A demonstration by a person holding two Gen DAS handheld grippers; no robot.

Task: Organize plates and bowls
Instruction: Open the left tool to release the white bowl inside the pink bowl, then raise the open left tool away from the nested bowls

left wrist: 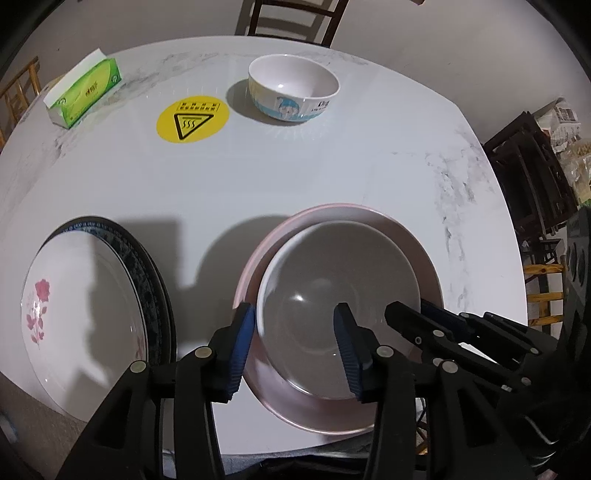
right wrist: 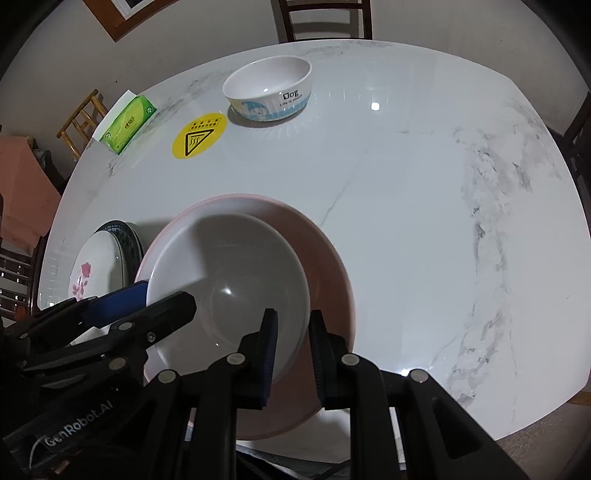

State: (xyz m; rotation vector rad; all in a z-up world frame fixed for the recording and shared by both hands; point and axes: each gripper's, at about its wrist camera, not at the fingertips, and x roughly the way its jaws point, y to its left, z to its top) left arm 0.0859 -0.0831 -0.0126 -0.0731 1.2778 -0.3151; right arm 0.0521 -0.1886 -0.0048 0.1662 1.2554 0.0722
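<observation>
**While white bowl sits nested in pink dish: both grippers at its rim**

As the white bowl [left wrist: 332, 266] rests inside the wider pink dish [left wrist: 417, 243], near the table's front edge, I have a gripper on each side of it.

Right gripper [right wrist: 293, 315]: jaws nearly together, clamped on the white bowl's rim on its right side. One pad is inside the bowl, the other outside over the pink dish. The left wrist view shows the same grip from the side, at the bowl's right edge.

Left gripper [left wrist: 293, 312]: jaws apart, straddling the bowl's left rim. The outer pad stands just beside the rim over the pink dish; the inner pad hangs over the bowl's interior, clear of the wall. No pressing on the rim that I can see.

Both grippers point steeply down. The bowl sits off-centre in the dish, with more pink showing at the far and right sides.

Surroundings, working outward:
- Left of the dish: a rose-print plate [left wrist: 85, 295] stacked on a blue-patterned plate [left wrist: 147, 280], close by but apart.
- Far side of the marble table [left wrist: 295, 173]: a cartoon-print bowl [left wrist: 291, 85], upright, well apart.
- Left of it: a yellow hot-surface sticker [left wrist: 192, 120], then a green tissue box [left wrist: 85, 92].
- Beyond the table: a dark wooden chair [left wrist: 295, 18].
</observation>
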